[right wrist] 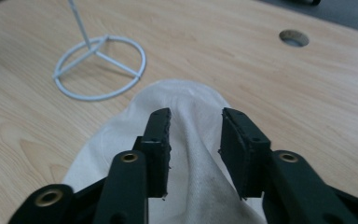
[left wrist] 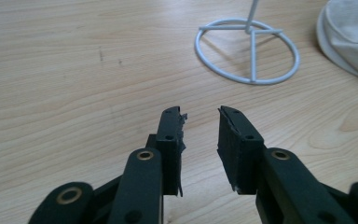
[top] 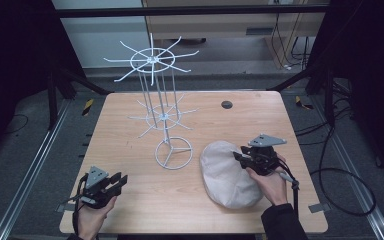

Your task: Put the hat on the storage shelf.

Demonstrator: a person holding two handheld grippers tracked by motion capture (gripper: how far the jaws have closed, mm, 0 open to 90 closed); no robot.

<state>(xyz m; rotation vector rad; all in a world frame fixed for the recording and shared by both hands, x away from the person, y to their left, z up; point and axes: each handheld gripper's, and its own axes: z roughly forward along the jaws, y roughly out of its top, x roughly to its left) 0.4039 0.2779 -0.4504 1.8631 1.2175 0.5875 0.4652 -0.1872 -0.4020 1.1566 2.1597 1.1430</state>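
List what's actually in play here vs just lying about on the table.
In play, judging by the layout:
- pale cap, under the open right hand-held gripper
- white wire rack, likely where it hangs
- left hand-held gripper, open, over bare wood

Just there:
- round hole in the table
- cables on the floor

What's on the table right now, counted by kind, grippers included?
White wire rack: 1
Pale cloth cap: 1
Grippers: 2, the left gripper over bare wood, the right gripper over the cap, jaws open on both
Total: 4
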